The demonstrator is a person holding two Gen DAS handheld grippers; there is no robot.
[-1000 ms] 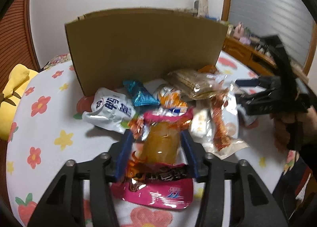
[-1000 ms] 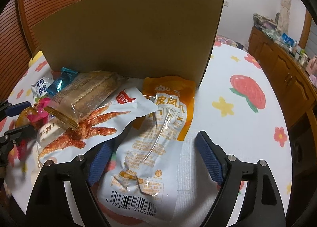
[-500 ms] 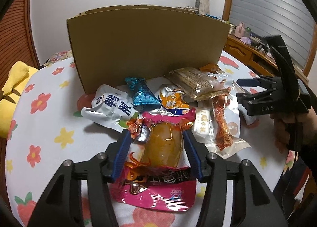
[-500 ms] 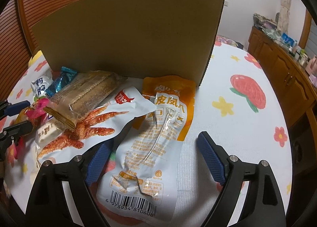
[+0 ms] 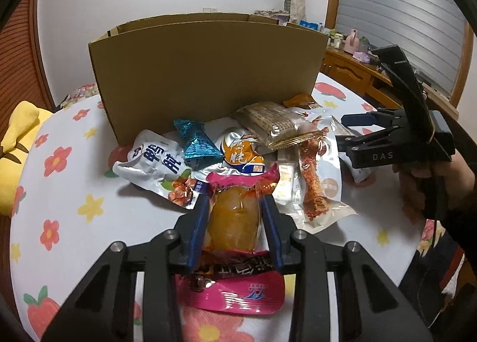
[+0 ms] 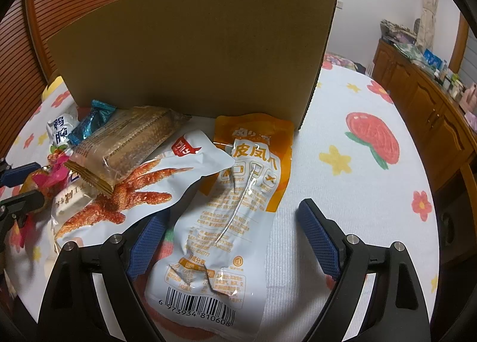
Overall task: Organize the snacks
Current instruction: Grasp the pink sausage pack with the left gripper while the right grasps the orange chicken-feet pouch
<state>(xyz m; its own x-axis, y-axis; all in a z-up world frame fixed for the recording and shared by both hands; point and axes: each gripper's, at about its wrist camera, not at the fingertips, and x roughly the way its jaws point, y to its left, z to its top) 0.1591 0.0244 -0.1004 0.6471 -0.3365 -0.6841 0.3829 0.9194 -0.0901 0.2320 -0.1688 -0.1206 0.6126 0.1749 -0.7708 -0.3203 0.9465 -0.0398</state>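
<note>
Pinching pink snack pouch (image 5: 232, 222), left tool (image 5: 235, 210), right tool (image 6: 232, 222) spread wide around orange-white packet (image 6: 232, 207)

The cardboard box (image 5: 205, 79) is showing only its outer wall, hiding whatever sits inside. The wafer pack (image 6: 125, 142) is covering part of the chicken-foot pouch (image 6: 143, 193). The pink packet (image 5: 235, 291) is lying partly under the left gripper (image 5: 235, 207). Small print on the orange-and-white pouch (image 6: 235, 202) is staying too fine to read.
</note>
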